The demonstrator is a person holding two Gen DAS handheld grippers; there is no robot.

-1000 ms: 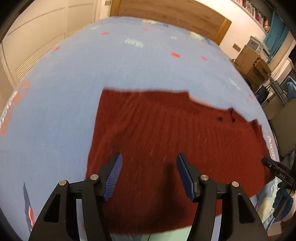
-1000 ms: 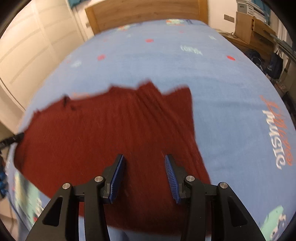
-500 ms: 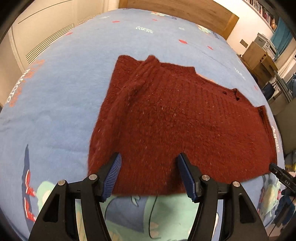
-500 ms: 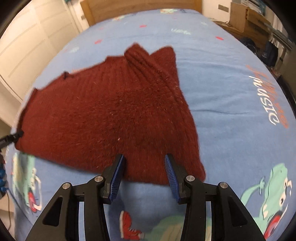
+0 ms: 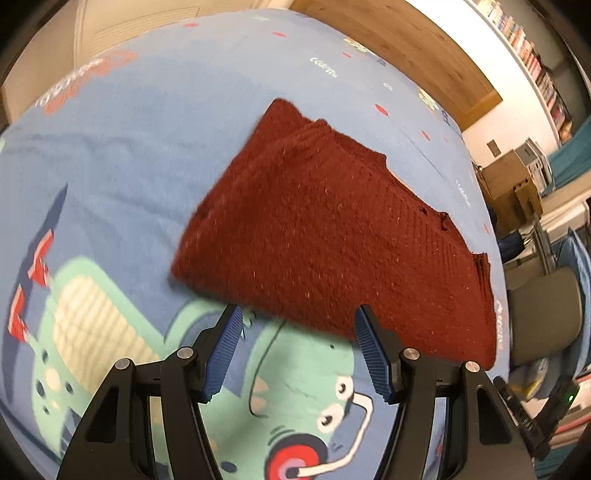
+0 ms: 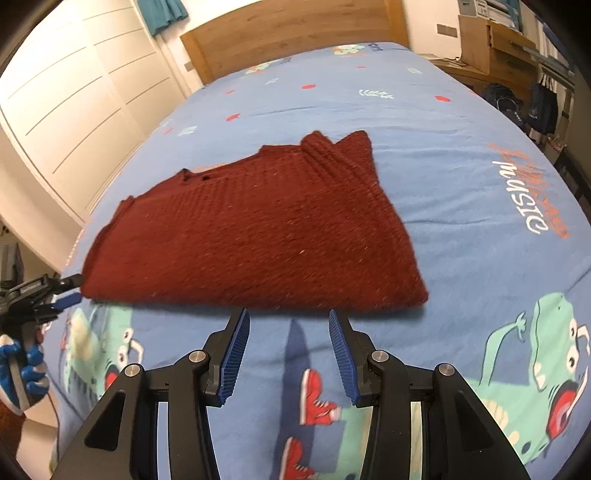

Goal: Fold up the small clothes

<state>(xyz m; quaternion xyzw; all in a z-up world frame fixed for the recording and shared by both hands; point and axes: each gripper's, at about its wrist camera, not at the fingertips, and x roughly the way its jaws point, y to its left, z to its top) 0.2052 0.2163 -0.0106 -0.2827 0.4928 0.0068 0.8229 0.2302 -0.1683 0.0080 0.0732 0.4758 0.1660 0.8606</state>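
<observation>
Item: dark red ribbed knit sweater [image 5: 332,236] [image 6: 255,236], folded, lying flat on a bed with a blue cartoon-print cover [image 5: 110,155] [image 6: 461,147]. Left gripper [image 5: 297,349]: black frame, blue ridged pads, jaws spread, nothing between them, just short of the sweater's near edge. Right gripper [image 6: 286,352]: same build, jaws spread and empty, near that edge. Wooden headboard [image 6: 288,33] beyond.
</observation>
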